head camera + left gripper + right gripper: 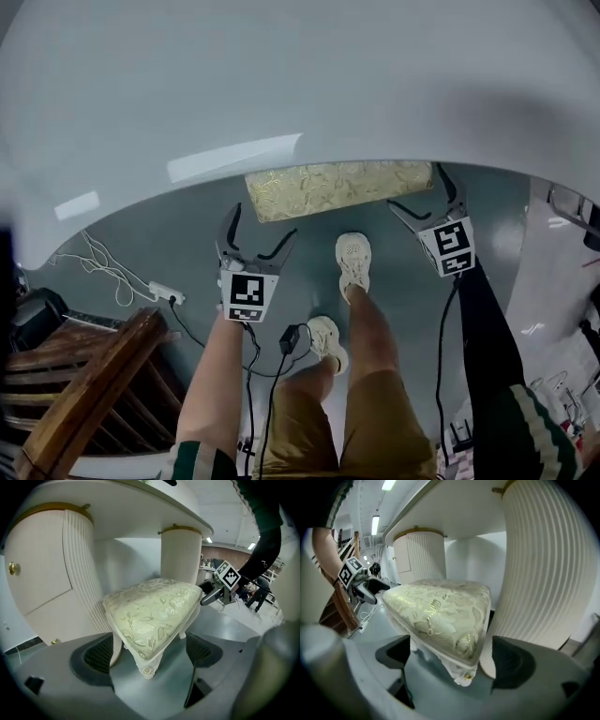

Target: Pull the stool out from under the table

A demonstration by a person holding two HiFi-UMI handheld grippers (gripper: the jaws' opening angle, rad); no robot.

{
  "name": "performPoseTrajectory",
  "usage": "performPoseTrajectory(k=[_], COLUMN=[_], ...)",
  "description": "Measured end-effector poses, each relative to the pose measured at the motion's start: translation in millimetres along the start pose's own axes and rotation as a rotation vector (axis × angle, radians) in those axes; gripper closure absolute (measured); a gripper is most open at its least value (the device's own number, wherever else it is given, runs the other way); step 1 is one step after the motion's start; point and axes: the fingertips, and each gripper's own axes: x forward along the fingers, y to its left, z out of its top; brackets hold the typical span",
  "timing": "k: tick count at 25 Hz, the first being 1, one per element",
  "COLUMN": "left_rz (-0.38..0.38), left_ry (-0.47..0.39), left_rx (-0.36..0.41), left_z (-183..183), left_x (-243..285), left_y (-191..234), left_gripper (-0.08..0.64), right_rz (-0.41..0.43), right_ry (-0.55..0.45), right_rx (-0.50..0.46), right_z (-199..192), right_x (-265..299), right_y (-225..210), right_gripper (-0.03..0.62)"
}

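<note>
The stool (337, 188) has a cream and gold floral cushion, and only its front edge shows from under the white table (281, 84). My left gripper (255, 236) stands open at the cushion's left front corner, and my right gripper (420, 190) stands open at its right front corner. In the left gripper view the stool (150, 616) points a corner and a carved leg between the open jaws of the left gripper (150, 660), with no pad touching. The right gripper view shows the same: the stool (440, 611) pokes a corner between the right gripper's (454, 665) spread jaws.
Fluted white table pedestals (180, 555) (543, 573) stand close on both sides of the stool. The person's feet (353, 262) are on the grey floor just in front of it. A power strip with cables (161, 292) and a wooden frame (84, 384) lie at the left.
</note>
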Motion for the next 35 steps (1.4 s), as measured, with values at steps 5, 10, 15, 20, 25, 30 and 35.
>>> performPoseTrajectory(k=[5, 10, 15, 20, 25, 30, 35], left_rz=[0.008, -0.005, -0.047, -0.037, -0.049, -0.060, -0.087], left_ry=[0.022, 0.059, 0.055, 0.044, 0.086, 0.144, 0.202], left_rx=[-0.041, -0.062, -0.006, -0.059, -0.083, -0.116, -0.163], left_z=[-33.9, -60.2, -55.1, -52.0, -54.7, -59.4, -56.0], left_x=[31.2, 54.6, 84.0, 92.4, 90.1, 88.7, 78.9], left_y=[1.2, 13.0, 5.4, 3.8, 3.9, 1.2, -1.3], left_gripper=[0.092, 0.083, 0.081, 0.074, 0.086, 0.103, 0.110], right_rz=[-0.002, 0.016, 0.013, -0.016, -0.008, 0.011, 0.026], right_ry=[-0.002, -0.059, -0.044, -0.057, -0.036, 0.018, 0.042], right_rx=[-0.021, 0.020, -0.024, 0.014, -0.018, -0.025, 0.008], right_z=[-22.2, -23.3, -35.9, -35.8, -37.3, -40.8, -36.7], right_x=[24.4, 41.7, 51.4, 66.0, 62.4, 63.4, 55.7], right_y=[-3.7, 1.4, 1.1, -1.0, -4.1, -5.2, -2.0], right_gripper=[0.034, 0.011, 0.020, 0.072, 0.127, 0.140, 0.140])
